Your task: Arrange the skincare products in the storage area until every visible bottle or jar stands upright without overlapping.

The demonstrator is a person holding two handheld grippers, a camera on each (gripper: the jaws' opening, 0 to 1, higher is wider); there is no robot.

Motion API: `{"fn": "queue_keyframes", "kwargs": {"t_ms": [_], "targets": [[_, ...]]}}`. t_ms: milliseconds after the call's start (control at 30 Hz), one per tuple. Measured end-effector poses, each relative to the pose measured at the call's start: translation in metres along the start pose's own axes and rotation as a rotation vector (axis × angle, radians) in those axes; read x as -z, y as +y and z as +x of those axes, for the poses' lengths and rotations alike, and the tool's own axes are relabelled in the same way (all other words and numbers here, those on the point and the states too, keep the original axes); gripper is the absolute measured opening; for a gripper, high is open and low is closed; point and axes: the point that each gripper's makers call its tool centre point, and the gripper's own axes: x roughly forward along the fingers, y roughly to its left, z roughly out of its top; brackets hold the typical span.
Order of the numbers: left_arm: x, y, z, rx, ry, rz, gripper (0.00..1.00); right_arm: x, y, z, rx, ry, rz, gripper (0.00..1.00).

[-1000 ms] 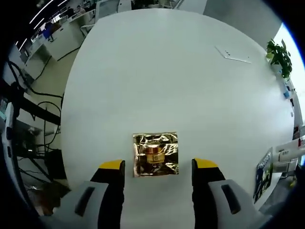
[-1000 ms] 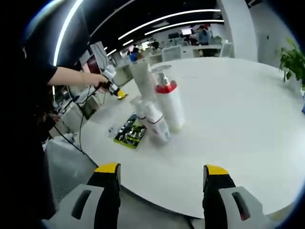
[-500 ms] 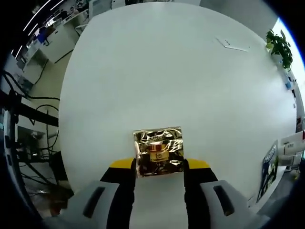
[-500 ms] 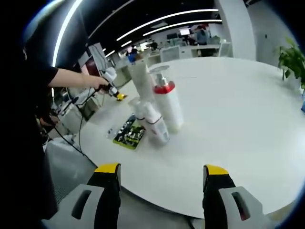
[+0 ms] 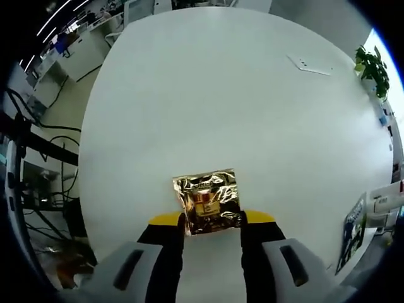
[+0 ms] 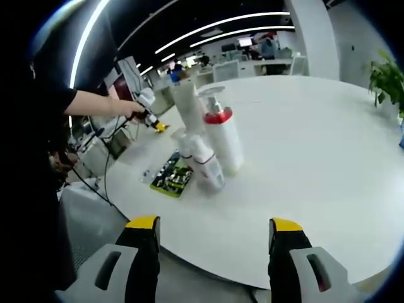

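In the left gripper view a small gold foil box (image 5: 207,201) with a jar pictured on it lies on the white round table (image 5: 214,107). My left gripper (image 5: 213,219) is shut on its near sides. In the right gripper view a white pump bottle with a red collar (image 6: 224,139), a tall clear bottle (image 6: 188,104) and a shorter white bottle with a red band (image 6: 205,165) stand close together. A flat dark and green packet (image 6: 170,178) lies beside them. My right gripper (image 6: 214,225) is open, short of the table's edge. A person's hand holds the left gripper (image 6: 150,117) at the far left.
A white card (image 5: 309,64) lies far across the table, and a potted plant (image 5: 372,68) stands past the rim. White boxes (image 5: 385,203) and a dark leaflet (image 5: 351,232) sit at the right edge. Cables and desks lie on the floor to the left (image 5: 44,189).
The left gripper's jaws have come together from wide open onto the gold box, which has turned slightly. The right gripper view is the same.
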Motion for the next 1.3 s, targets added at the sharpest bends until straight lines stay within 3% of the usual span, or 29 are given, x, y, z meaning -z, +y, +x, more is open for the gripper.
{"fn": "queue_keyframes", "kwargs": {"t_ms": [833,900,1000,1033,1100,1167,1200,1300], "targets": [[-0.003,-0.010,-0.008,0.016,-0.017,-0.015,0.39,-0.004,0.007,0.000,-0.014,-0.013,-0.015,0.72],[-0.003,-0.014,-0.017,0.016,-0.019,-0.018,0.39,-0.005,0.007,0.000,-0.018,-0.019,-0.018,0.72],[0.023,-0.060,-0.059,0.015,-0.023,-0.020,0.38,-0.006,0.006,0.000,-0.022,-0.025,-0.023,0.72],[0.011,-0.022,-0.040,-0.072,-0.039,-0.046,0.38,-0.006,0.006,0.000,-0.023,-0.027,-0.023,0.72],[0.018,-0.044,-0.049,-0.001,-0.033,-0.033,0.38,-0.006,0.006,0.001,-0.026,-0.029,-0.027,0.72],[0.028,-0.064,-0.070,-0.014,-0.041,-0.021,0.38,-0.005,0.005,0.001,-0.031,-0.031,-0.031,0.72],[0.033,-0.071,-0.074,0.014,-0.018,-0.032,0.38,-0.005,0.005,0.001,-0.032,-0.033,-0.034,0.72],[0.025,-0.062,-0.073,0.019,-0.023,-0.037,0.38,-0.006,0.005,0.001,-0.034,-0.041,-0.040,0.71]]}}
